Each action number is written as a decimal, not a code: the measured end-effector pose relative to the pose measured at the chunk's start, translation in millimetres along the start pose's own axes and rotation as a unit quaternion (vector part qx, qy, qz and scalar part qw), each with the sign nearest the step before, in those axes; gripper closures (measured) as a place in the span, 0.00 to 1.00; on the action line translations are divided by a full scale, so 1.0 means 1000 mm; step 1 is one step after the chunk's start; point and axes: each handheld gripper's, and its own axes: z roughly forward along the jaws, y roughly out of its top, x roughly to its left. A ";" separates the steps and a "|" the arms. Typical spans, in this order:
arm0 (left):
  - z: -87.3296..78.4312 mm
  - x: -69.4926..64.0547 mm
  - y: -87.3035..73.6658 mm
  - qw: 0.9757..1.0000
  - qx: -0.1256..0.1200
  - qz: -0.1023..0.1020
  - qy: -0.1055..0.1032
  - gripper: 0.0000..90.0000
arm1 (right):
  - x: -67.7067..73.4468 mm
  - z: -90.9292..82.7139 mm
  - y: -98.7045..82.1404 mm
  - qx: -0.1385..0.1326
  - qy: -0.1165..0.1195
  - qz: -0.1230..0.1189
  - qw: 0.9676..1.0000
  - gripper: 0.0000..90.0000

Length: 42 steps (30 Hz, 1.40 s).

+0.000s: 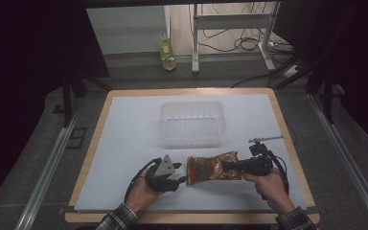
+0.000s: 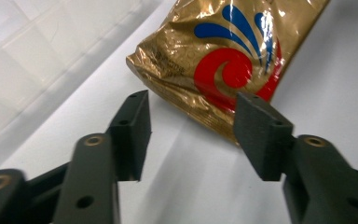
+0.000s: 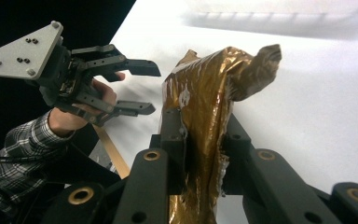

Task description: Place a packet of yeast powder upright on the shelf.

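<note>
A crinkled gold snack bag (image 1: 211, 167) with a red and blue swirl lies across the white sheet near the table's front. My right gripper (image 1: 230, 167) is shut on the bag's right end; in the right gripper view the foil (image 3: 205, 102) is pinched between its two jaws and rises crumpled above them. My left gripper (image 1: 181, 181) stands open just left of the bag's other end. In the left gripper view its jaws are spread, nothing lies between them, and the bag's printed end (image 2: 228, 56) sits just beyond. The right gripper view also has the left gripper (image 3: 147, 88), held in a hand with a plaid sleeve.
A clear plastic container (image 1: 191, 122) stands behind the bag in the middle of the white sheet (image 1: 124, 134). The wooden table edge (image 1: 91, 158) frames the sheet. On the floor beyond the table stand a bottle (image 1: 166, 52) and a metal frame with cables.
</note>
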 end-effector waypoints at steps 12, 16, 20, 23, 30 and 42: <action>-0.013 -0.008 -0.001 1.000 -0.010 0.004 0.000 0.29 | 0.007 -0.014 0.008 -0.008 -0.006 -0.014 1.000 0.84; -0.015 -0.010 -0.002 1.000 -0.009 -0.003 0.002 0.23 | 0.010 -0.020 0.011 -0.011 -0.011 -0.021 1.000 0.84; -0.016 -0.012 -0.002 1.000 -0.006 -0.003 0.005 0.18 | 0.013 -0.026 0.015 -0.013 -0.014 -0.025 1.000 0.84; -0.018 -0.014 -0.004 1.000 -0.005 -0.007 0.005 0.14 | 0.014 -0.030 0.018 -0.016 -0.015 -0.026 0.999 0.84; -0.024 -0.018 -0.007 1.000 -0.009 -0.016 0.001 0.05 | 0.020 -0.036 0.026 -0.022 -0.019 -0.034 0.999 0.84; -0.023 -0.025 -0.014 1.000 -0.004 -0.010 0.006 0.00 | 0.023 -0.038 0.042 -0.023 -0.027 -0.034 0.999 0.84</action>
